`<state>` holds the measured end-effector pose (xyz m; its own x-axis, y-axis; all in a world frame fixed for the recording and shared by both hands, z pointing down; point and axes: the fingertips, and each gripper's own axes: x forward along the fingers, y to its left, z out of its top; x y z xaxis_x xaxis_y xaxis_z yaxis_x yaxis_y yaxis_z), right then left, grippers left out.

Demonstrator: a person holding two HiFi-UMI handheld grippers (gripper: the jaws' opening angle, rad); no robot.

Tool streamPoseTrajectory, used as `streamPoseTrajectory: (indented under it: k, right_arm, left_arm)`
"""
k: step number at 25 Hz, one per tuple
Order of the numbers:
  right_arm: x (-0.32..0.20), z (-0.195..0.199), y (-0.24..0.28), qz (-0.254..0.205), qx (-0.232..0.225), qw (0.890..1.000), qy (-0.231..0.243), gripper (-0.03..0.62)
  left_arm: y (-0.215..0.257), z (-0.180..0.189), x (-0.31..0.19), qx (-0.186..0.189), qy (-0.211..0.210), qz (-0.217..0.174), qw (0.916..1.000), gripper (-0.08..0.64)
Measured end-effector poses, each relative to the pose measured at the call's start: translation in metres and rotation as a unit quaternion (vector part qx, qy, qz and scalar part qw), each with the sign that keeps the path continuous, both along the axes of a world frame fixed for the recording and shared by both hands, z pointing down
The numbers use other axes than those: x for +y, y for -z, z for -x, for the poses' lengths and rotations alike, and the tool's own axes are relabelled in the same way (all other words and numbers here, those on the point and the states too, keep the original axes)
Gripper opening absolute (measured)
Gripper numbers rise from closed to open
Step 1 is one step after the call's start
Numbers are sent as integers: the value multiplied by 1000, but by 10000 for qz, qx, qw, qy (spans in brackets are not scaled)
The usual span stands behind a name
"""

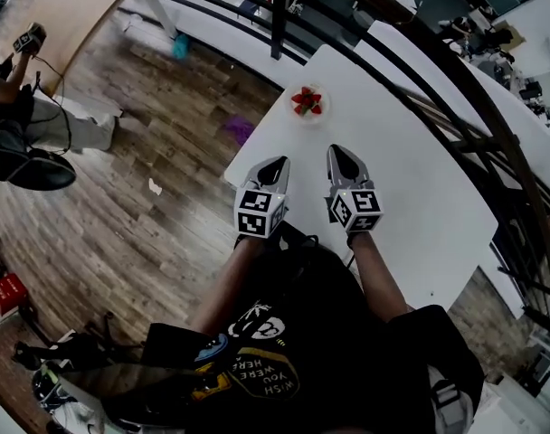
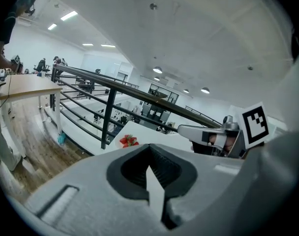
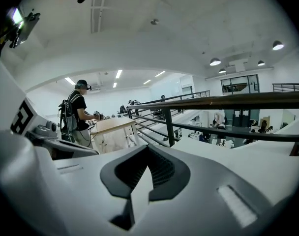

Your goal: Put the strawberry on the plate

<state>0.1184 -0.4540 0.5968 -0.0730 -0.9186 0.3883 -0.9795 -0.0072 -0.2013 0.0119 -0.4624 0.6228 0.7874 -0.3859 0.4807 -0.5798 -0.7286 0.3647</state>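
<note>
Several red strawberries [image 1: 307, 101] lie on a small white plate [image 1: 292, 109] at the far end of the white table [image 1: 411, 188]. Both grippers hover over the table's near part, well short of the plate. My left gripper [image 1: 276, 164] is shut with nothing in it, and my right gripper [image 1: 345, 154] beside it is also shut and empty. Over the closed left gripper [image 2: 152, 173], the left gripper view shows the strawberries [image 2: 129, 141] ahead and the right gripper's body to the right. The right gripper [image 3: 139, 176] points past the table toward the railing.
A black railing [image 1: 279, 12] runs behind the table's far edge, close to the plate. The table's left edge [image 1: 257, 134] drops to a wooden floor [image 1: 139, 179]. A person [image 3: 79, 113] stands at a wooden desk [image 3: 112, 127] in the distance.
</note>
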Motion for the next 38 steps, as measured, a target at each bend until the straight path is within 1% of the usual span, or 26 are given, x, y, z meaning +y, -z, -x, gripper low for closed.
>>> streamPoseTrajectory:
  k: [4, 10, 13, 16, 18, 21, 26, 33, 38]
  right_arm:
    - [28, 6, 23, -144, -48, 9999, -7, 3]
    - [64, 13, 51, -360, 28, 9989, 302, 3]
    - [81, 14, 61, -445, 12, 9976, 539, 3]
    - [95, 15, 68, -573, -25, 9952, 796, 2]
    - [107, 16, 71, -620, -66, 9935, 949, 2]
    - [121, 12, 78, -676, -59, 9921, 1056, 2]
    - [138, 3, 83, -755, -81, 9914, 1062, 2]
    - [150, -4, 81, -838, -151, 9907, 1062, 2]
    - [159, -5, 84, -841, -147, 9901, 1113, 2]
  left_arm:
    - [27, -5, 18, 138, -84, -288, 9995, 3]
    - [70, -17, 48, 353, -87, -697, 9969, 3]
    - [84, -24, 66, 354, 60, -866, 9956, 3]
    - [91, -33, 83, 280, 128, -1012, 9944, 2]
    - [94, -34, 95, 244, 203, -1076, 9937, 2]
    - [98, -34, 110, 201, 299, -1173, 9924, 2]
    - [100, -38, 129, 238, 358, -1186, 9920, 3]
    - [104, -44, 138, 168, 458, -1387, 9891, 2]
    - [106, -43, 149, 144, 511, -1397, 9888, 2]
